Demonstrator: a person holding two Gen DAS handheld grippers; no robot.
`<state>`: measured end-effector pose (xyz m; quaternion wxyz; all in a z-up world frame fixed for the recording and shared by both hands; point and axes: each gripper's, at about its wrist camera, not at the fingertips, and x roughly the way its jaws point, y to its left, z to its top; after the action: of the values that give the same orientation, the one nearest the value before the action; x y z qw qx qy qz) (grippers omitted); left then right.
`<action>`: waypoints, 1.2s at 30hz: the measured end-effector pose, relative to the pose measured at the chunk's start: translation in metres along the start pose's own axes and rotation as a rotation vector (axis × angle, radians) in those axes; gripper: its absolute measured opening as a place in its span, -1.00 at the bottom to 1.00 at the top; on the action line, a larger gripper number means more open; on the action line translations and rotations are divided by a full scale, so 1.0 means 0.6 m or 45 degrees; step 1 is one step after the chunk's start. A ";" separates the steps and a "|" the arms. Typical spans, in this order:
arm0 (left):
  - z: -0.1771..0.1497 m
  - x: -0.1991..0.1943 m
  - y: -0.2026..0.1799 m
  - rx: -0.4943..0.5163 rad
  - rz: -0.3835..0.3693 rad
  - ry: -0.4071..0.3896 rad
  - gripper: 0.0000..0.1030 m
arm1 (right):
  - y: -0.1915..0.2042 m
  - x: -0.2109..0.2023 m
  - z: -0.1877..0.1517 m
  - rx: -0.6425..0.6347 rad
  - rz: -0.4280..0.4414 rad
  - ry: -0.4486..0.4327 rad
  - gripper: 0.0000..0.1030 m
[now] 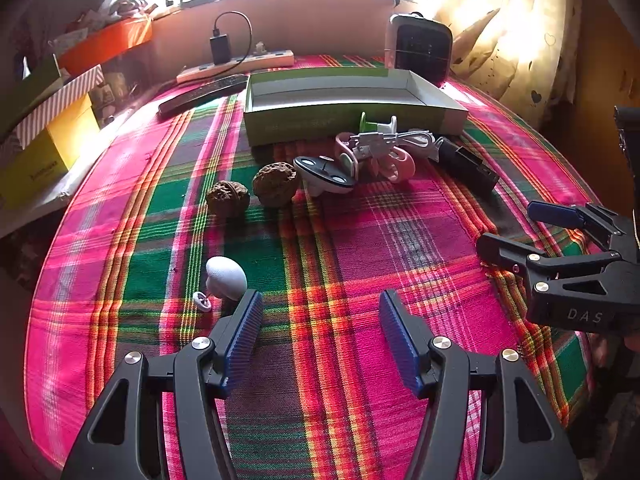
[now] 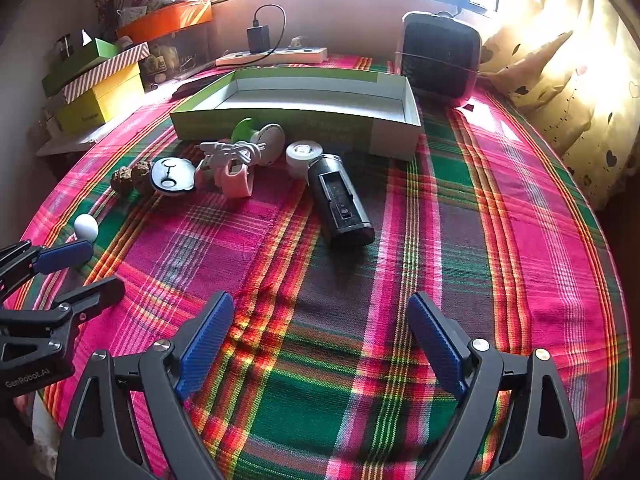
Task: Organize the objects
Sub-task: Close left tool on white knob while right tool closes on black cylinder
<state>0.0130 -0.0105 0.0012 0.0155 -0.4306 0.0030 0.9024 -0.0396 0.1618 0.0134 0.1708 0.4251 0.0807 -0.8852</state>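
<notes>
Cloth in a coarse woven plaid [image 1: 320, 240] of pink, green and orange covers the round worktop, wrinkled slightly near its middle. Toward the far edge lies a shallow rectangular cardboard tray [image 1: 344, 120], green outside and white inside, empty. Just in front of it sits a cluster: two knobbly brown walnuts [image 1: 256, 190] side by side, a smooth white oval device with a dark face [image 1: 324, 174], pink rubbery straps [image 1: 394, 162], a coiled white cable [image 1: 396, 140], a green-and-white round gadget [image 2: 260, 136], a roll of white tape [image 2: 304, 152] and a matte black cylinder with an open slot [image 2: 340, 204]. Apart from these, near the left edge, rests a white egg-shaped object [image 1: 226, 278] with a small ring beside it. Behind the worktop are a bright window, a power strip [image 1: 240, 66] with a black charger, a small dark-grilled heater [image 1: 420, 46], stacked coloured boxes [image 1: 52, 128] and a cream curtain with heart prints [image 1: 520, 40]. The left tool [image 1: 320, 328] and right tool [image 2: 320, 332] hover low over bare cloth near the front edge, ribbed blue pads spread wide, holding nothing.
</notes>
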 end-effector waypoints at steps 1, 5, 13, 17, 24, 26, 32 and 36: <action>0.000 0.000 0.000 -0.002 0.000 0.003 0.17 | -0.002 0.001 0.001 0.004 -0.004 0.001 0.72; 0.001 -0.001 0.002 -0.003 -0.001 0.002 0.17 | -0.004 0.002 0.002 0.002 -0.009 0.002 0.72; -0.001 -0.001 0.003 -0.004 -0.001 0.001 0.17 | -0.010 0.004 0.005 0.005 -0.019 0.004 0.72; -0.006 -0.006 0.006 -0.003 -0.012 0.003 0.17 | -0.012 0.008 0.010 -0.005 -0.012 0.011 0.72; -0.019 -0.019 0.040 -0.064 -0.081 0.003 0.17 | -0.016 0.022 0.027 -0.035 0.006 0.043 0.72; -0.017 -0.019 0.054 -0.100 -0.079 0.009 0.17 | -0.017 0.027 0.033 -0.041 0.015 0.042 0.72; -0.006 -0.013 0.084 -0.176 -0.090 0.017 0.17 | -0.027 0.044 0.053 -0.035 0.018 0.044 0.72; 0.005 -0.002 0.094 -0.191 -0.062 0.023 0.16 | -0.030 0.050 0.062 -0.033 0.020 0.047 0.72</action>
<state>0.0099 -0.0670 0.0036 0.0049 -0.4386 -0.0751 0.8955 -0.0908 0.1607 0.0132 0.1818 0.4396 0.0918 -0.8748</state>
